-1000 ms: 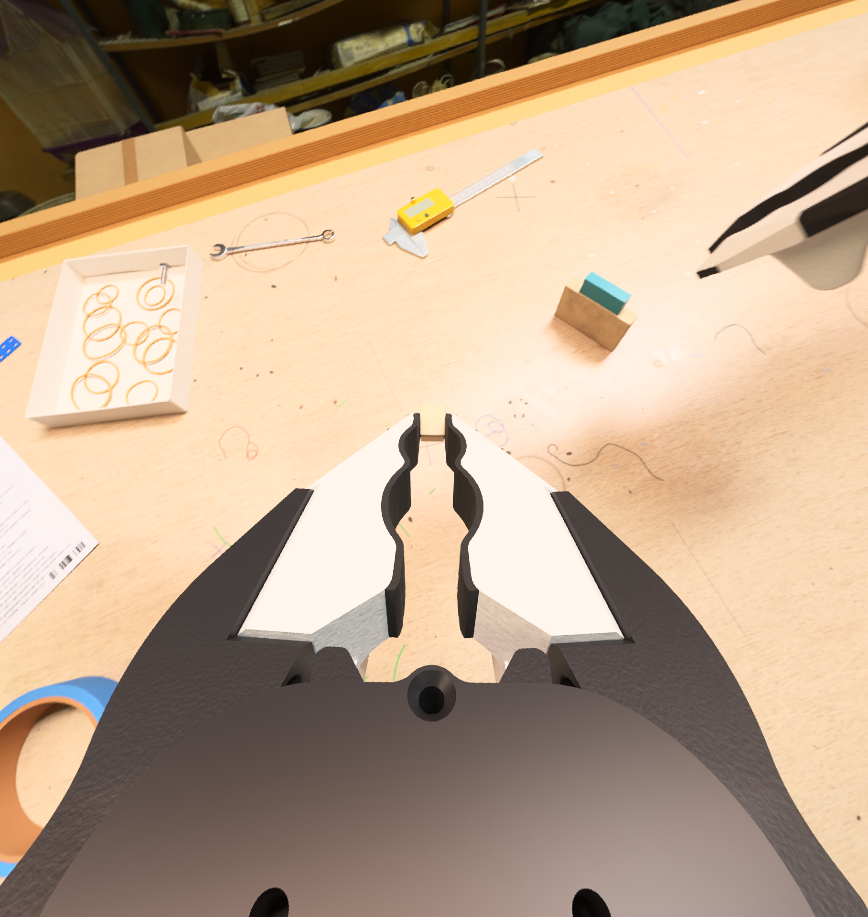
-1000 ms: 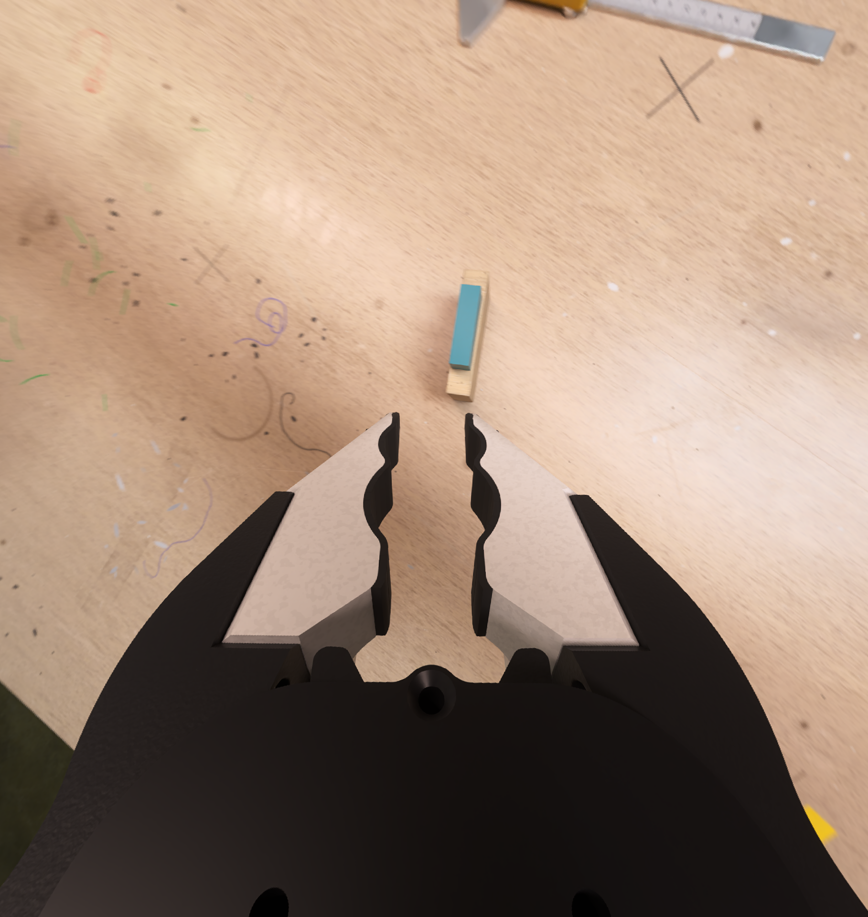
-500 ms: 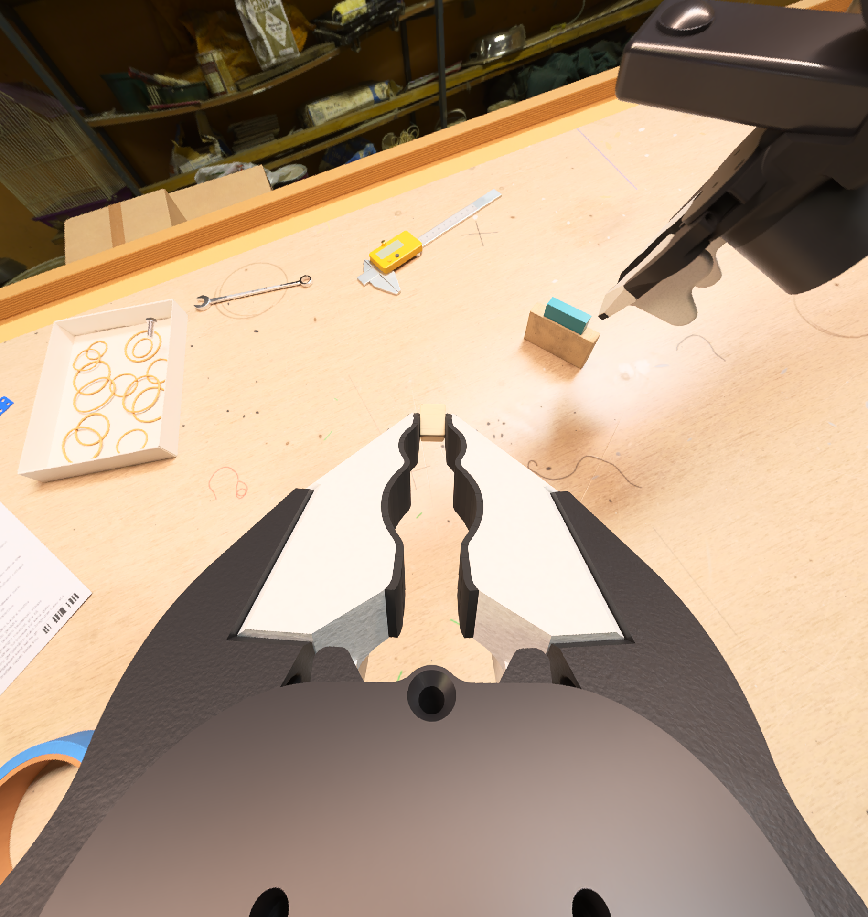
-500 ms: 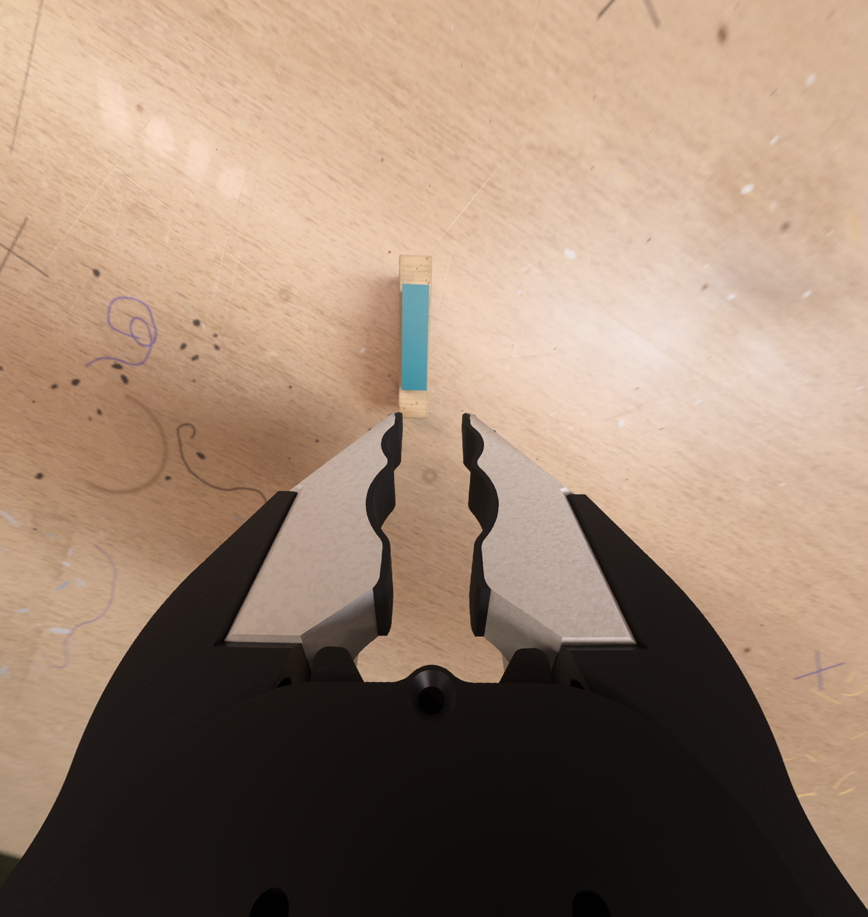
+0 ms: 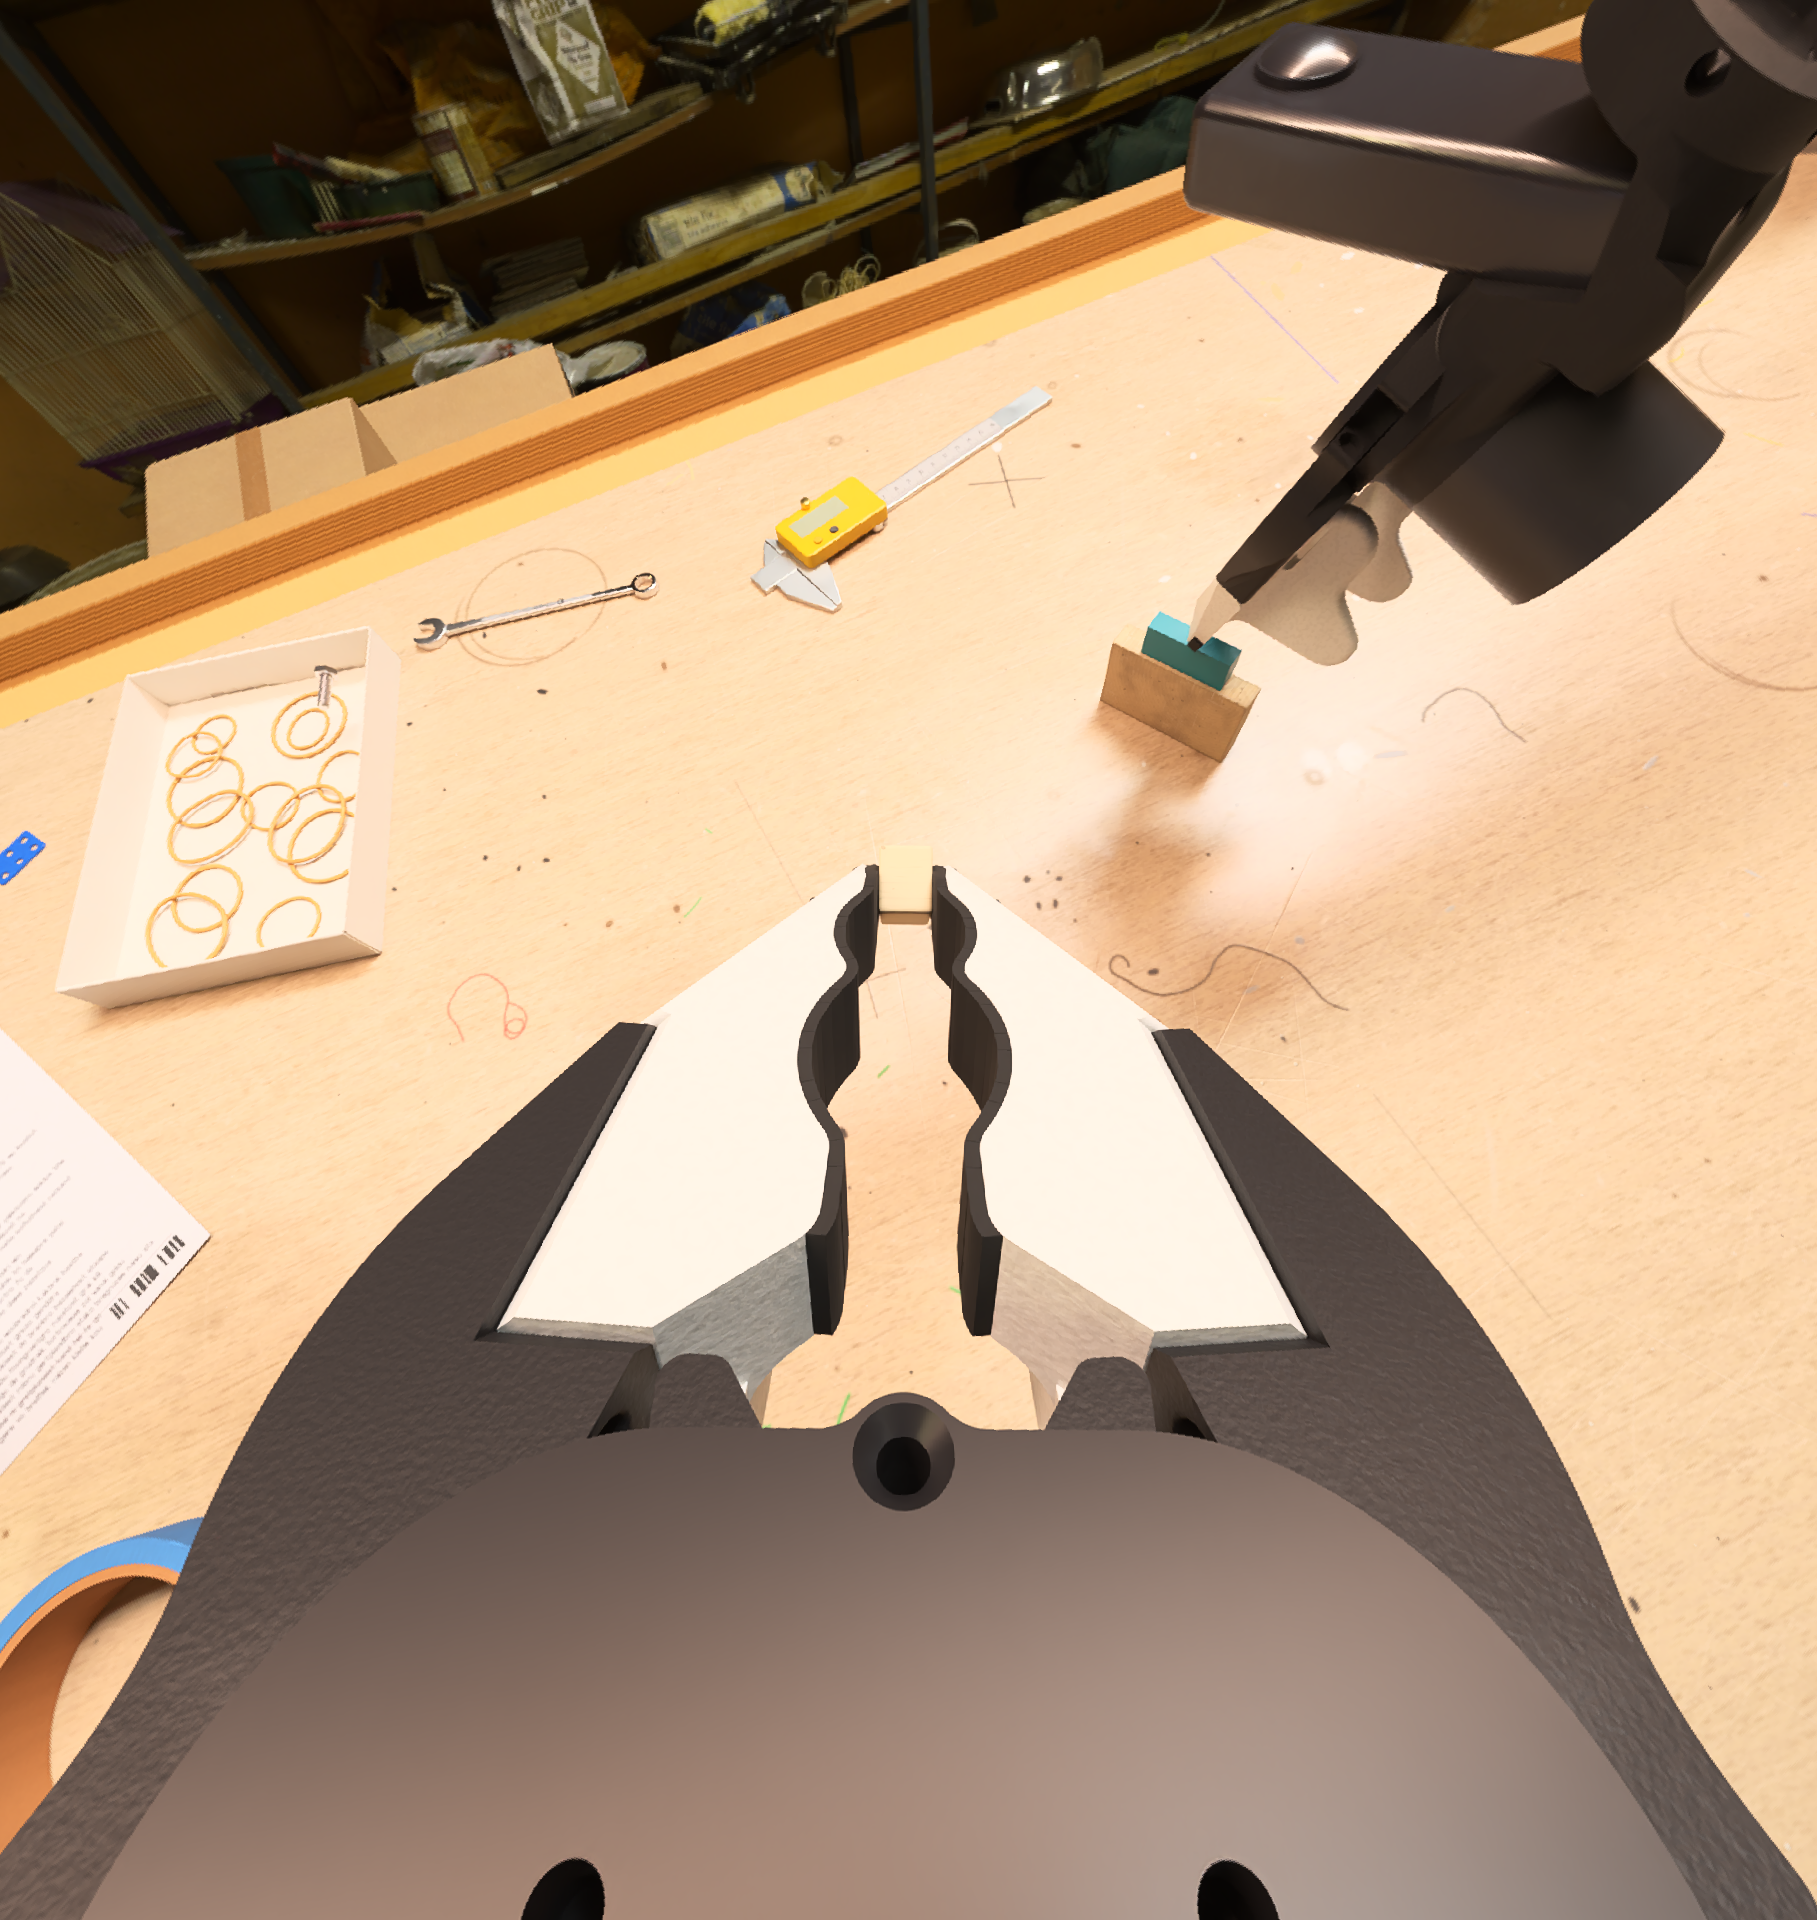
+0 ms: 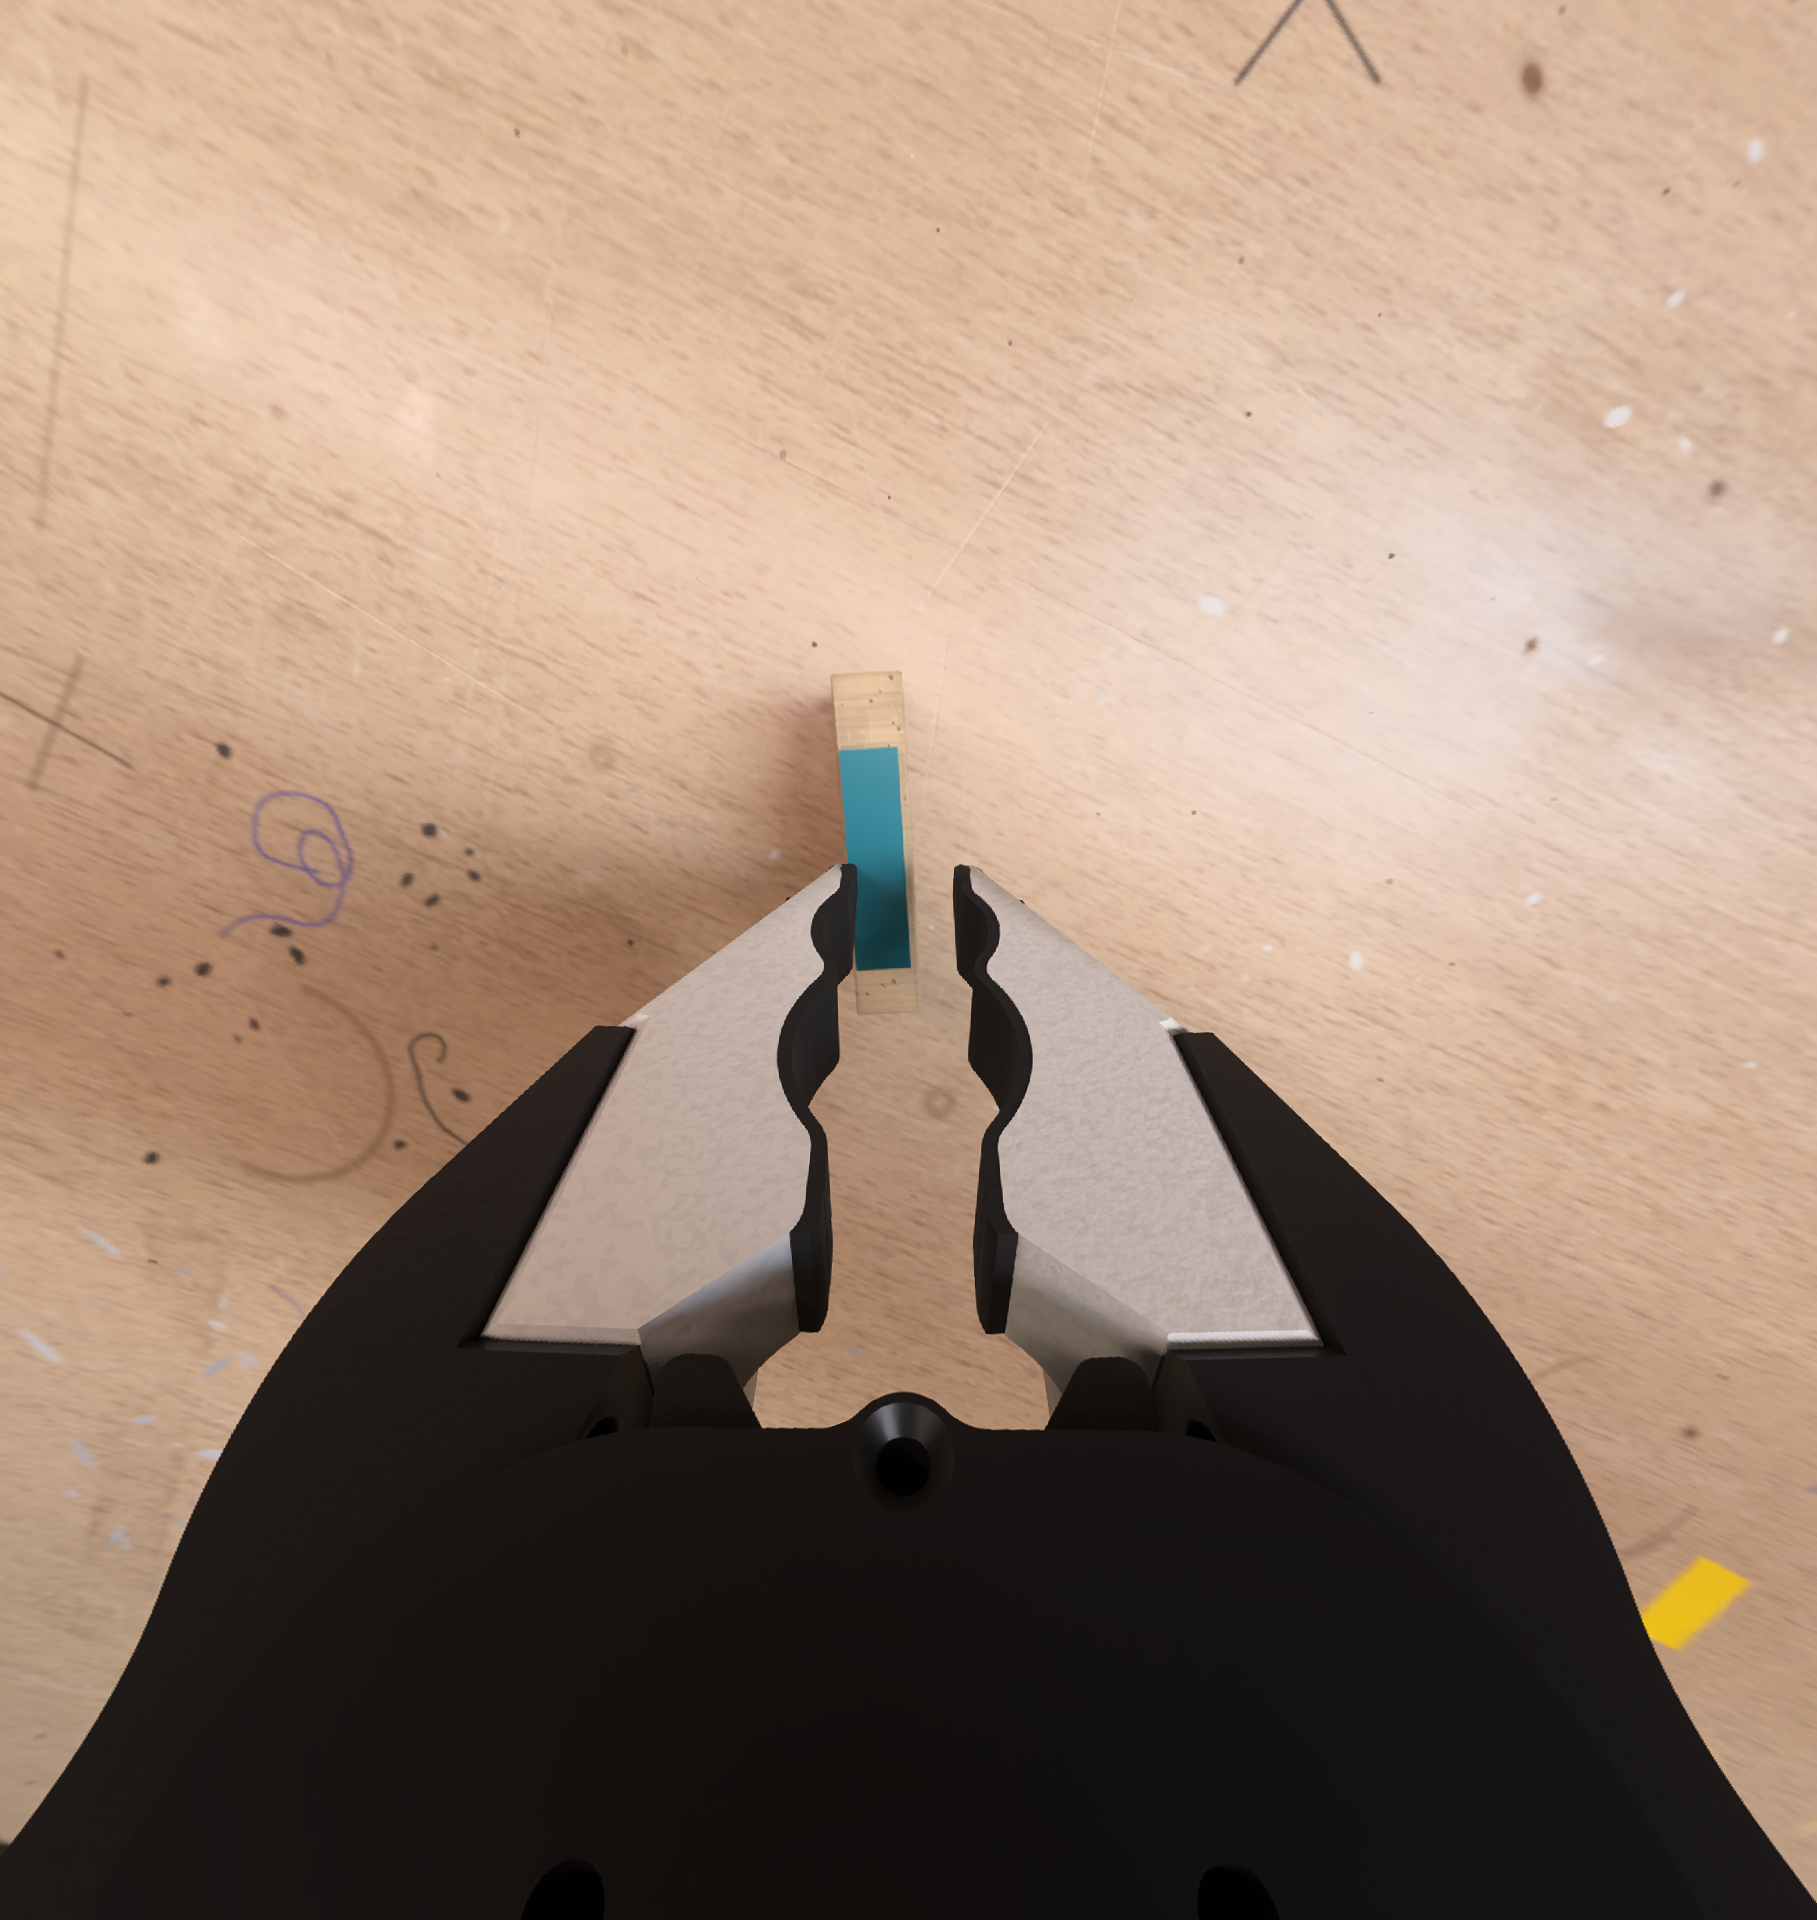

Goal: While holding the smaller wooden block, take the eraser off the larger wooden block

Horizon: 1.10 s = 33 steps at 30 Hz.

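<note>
In the left wrist view, the left gripper (image 5: 905, 894) pinches the smaller wooden block (image 5: 904, 883) between its fingertips, held clear of the surface (image 5: 1403, 1039), likely so that it stays out of the way of the other pick. Toward the far right corner, the larger wooden block (image 5: 1174, 707) stands on the surface with the eraser (image 5: 1184, 642) on top, and the right gripper (image 5: 1236, 613) reaches down onto it; half a second ago its fingers were just beside the block's end. In the right wrist view, the right gripper (image 6: 904, 894) has its fingers spread, straddling the near end of the eraser (image 6: 873, 831), which lies along the larger wooden block (image 6: 868, 707); the left finger looks touching or nearly so, the right one apart. Earlier the tips stopped short of the block, so the gripper has advanced, seemingly to close across the eraser's narrow width.
</note>
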### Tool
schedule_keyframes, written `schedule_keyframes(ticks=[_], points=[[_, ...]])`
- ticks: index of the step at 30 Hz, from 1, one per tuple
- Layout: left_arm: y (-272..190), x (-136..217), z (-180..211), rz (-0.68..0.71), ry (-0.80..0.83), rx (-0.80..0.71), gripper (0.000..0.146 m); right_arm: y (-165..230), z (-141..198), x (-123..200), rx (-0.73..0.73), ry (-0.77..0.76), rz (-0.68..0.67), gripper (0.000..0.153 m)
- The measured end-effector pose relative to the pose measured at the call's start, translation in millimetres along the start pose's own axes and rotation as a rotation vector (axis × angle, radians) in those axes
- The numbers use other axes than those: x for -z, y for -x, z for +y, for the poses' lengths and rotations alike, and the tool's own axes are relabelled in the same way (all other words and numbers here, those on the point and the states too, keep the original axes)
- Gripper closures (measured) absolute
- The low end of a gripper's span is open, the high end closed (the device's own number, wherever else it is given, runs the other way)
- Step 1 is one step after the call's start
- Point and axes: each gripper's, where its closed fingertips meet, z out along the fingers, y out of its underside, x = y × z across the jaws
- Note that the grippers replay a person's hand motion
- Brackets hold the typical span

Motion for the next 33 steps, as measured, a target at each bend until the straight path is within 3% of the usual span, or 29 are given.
schedule_keyframes(ticks=[7,18,33], points=[[-1.7,-3.1,0.1,0.004,0.014,-0.01,0.137,7.5,5.3,-5.9,0.044,0.148,-0.088,0.139],[-7.2,-8.4,0.3,-0.007,0.048,-0.043,0.137,6.6,6.1,-7.9,0.046,0.271,-0.12,0.141],[-4.8,-10.5,3.1,-0.021,0.07,-0.047,0.137,15.5,10.1,-1.5,-0.063,0.302,-0.249,0.141]])
